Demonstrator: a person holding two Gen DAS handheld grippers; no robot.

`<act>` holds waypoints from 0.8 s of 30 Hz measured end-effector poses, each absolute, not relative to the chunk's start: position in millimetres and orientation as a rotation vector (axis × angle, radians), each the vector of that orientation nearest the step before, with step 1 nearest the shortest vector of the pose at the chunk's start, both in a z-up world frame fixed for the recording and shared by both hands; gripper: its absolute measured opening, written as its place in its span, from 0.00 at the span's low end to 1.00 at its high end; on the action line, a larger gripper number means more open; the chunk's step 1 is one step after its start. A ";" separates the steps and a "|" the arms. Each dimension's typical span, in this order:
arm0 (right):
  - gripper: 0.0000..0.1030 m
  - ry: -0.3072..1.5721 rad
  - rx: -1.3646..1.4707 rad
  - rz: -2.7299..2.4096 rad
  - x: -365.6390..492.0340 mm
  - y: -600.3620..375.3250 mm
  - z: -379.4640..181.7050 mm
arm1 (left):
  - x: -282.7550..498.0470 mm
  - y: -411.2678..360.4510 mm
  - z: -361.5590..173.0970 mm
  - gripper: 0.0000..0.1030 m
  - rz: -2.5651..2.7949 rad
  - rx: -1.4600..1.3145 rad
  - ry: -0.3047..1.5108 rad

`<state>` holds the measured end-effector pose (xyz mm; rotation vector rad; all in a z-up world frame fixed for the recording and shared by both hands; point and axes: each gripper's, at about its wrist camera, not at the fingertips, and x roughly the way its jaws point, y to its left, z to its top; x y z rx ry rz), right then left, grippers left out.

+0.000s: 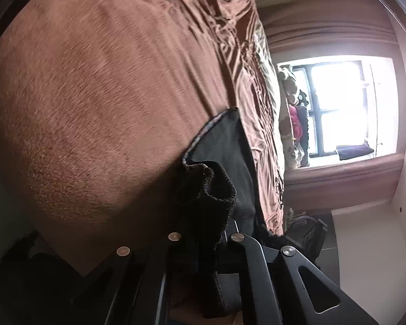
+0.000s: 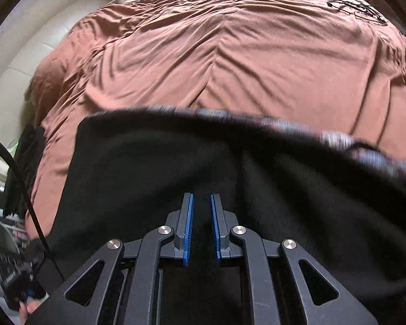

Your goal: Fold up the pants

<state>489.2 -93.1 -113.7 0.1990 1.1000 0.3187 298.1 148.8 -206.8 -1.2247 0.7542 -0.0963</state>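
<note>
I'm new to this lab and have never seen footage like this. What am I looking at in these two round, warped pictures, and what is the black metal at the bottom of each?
Each picture comes from a wide-angle camera mounted on a hand-held gripper, a two-fingered clamp a person carries, one in each hand. The black metal is the clamp's own linkage.

The first is the left one's view. The left gripper is shut on a bunched edge of the black pants, so its fingers are hidden in cloth.

The second is the right one's view. The right gripper has blue pads standing close together with dark cloth between them; it appears to pinch the pants too.

The pants lie over a brown bedspread. A bright window shows beyond the bed.
</note>
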 end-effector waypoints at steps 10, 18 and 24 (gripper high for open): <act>0.09 1.094 0.215 0.343 423.2 -106.1 -117.7 | 310.1 142.9 -172.3 0.06 -0.148 -1.181 0.719; 0.09 1.093 0.281 0.403 373.6 -109.7 -124.6 | 325.4 123.1 -133.0 0.06 -0.220 -1.098 0.699; 0.10 1.097 0.354 0.467 344.1 -122.6 -129.9 | 338.5 98.5 -103.3 0.06 -0.297 -1.028 0.698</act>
